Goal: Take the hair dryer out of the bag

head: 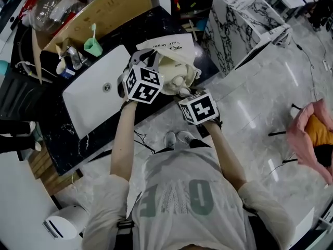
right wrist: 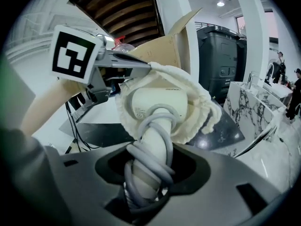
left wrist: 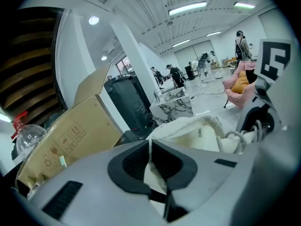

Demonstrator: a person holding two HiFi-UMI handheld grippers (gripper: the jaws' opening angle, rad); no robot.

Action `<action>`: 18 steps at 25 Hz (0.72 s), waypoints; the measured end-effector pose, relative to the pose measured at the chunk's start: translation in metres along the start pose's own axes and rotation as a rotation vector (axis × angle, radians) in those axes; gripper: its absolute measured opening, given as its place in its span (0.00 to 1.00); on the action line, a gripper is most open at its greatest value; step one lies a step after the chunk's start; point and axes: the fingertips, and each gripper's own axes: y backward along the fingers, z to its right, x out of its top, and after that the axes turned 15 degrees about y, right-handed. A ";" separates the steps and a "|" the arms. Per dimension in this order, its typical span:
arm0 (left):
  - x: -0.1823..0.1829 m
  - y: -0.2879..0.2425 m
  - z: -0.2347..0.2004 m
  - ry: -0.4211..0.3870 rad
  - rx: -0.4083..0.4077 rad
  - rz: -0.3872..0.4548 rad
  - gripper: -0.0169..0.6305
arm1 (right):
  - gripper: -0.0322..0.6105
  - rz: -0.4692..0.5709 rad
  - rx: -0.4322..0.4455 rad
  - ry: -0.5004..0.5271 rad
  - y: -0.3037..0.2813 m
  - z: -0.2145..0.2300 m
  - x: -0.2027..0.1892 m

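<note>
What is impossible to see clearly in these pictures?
- Right gripper view: the cream fabric bag hides the white hair dryer's front end.
- Head view: black-and-white marker cubes cover the left tongs and right tongs.
- Right gripper view: the grey cord's end disappears under the right tongs.

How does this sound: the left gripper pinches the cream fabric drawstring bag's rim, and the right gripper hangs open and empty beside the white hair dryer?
The right gripper is not open and empty: the right gripper view shows it shut on the handle of the white hair dryer, wound with grey cord. The left gripper does pinch the rim of the cream fabric drawstring bag.
</note>
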 end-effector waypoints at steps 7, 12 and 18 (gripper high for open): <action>-0.002 -0.003 0.003 0.017 -0.012 -0.005 0.09 | 0.41 0.103 0.020 -0.054 0.028 -0.018 -0.021; -0.006 0.003 0.009 0.046 -0.054 -0.004 0.09 | 0.41 0.200 -0.028 -0.121 0.054 -0.007 -0.016; -0.014 0.015 0.030 0.045 -0.101 -0.014 0.09 | 0.41 0.356 -0.136 -0.067 0.091 0.029 0.035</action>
